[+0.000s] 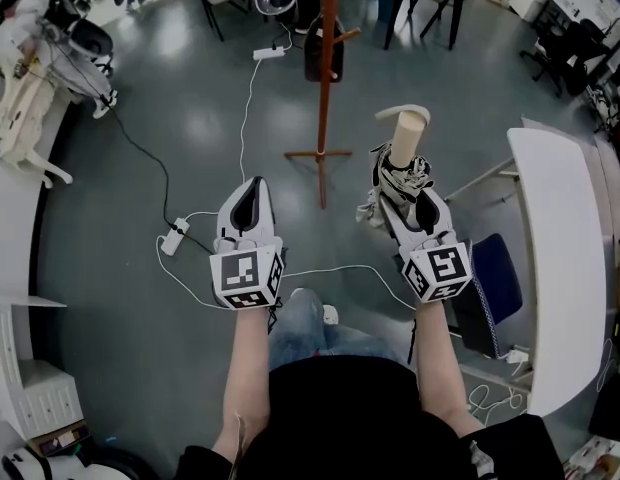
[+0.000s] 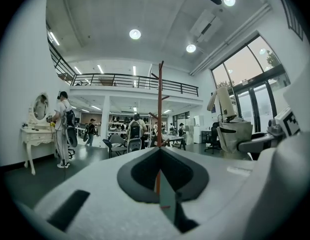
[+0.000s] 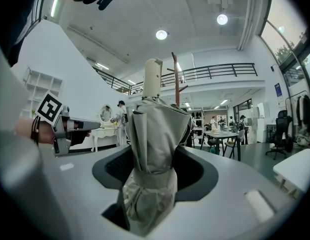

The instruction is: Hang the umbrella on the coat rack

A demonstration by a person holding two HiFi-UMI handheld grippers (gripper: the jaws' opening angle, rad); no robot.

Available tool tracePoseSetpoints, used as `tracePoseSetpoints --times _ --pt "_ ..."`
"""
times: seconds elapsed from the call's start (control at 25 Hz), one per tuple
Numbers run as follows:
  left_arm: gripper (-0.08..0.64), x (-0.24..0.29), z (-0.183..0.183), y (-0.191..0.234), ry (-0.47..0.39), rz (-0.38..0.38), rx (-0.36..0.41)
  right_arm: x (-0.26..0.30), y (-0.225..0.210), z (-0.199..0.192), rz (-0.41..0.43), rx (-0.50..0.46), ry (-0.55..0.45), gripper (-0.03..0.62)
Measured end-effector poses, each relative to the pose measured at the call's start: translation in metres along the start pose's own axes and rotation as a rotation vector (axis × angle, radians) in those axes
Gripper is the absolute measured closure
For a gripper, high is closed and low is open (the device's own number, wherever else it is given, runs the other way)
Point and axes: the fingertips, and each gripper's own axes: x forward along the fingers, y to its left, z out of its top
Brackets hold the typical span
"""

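Standing upright in right gripper (image 3: 150, 194): folded umbrella (image 3: 152, 149).

Open floor up to the coat rack (image 1: 323, 88)
Bare grey floor (image 1: 190, 118) lies clear at left and centre; a white cable (image 1: 247, 98) and power strip (image 1: 174, 237) trail across it; a clear gap parts the rack from the umbrella (image 1: 404, 138) in the right claw (image 1: 398, 183); white bench (image 1: 560, 268) and blue chair (image 1: 498, 273) block the right edge.

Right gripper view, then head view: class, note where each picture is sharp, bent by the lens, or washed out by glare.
Right gripper view: the umbrella is sharp, the railing bows from the lens, the ceiling lamps burn white. Head view: pale glare on the floor, coat rack crisp, edges curved.
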Motion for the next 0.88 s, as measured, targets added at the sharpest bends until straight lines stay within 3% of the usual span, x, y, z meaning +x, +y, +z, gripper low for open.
tracePoseSetpoints --times 0.36,0.88 --pt "0.554 0.009 -0.003 0.007 -0.004 0.016 0.006 0.013 -0.001 -0.01 0.021 0.012 0.011 0.341" --pt "0.554 0.066 -0.005 0.01 -0.015 -0.01 -0.002 0.052 -0.027 -0.02 0.02 -0.002 0.034 0.339"
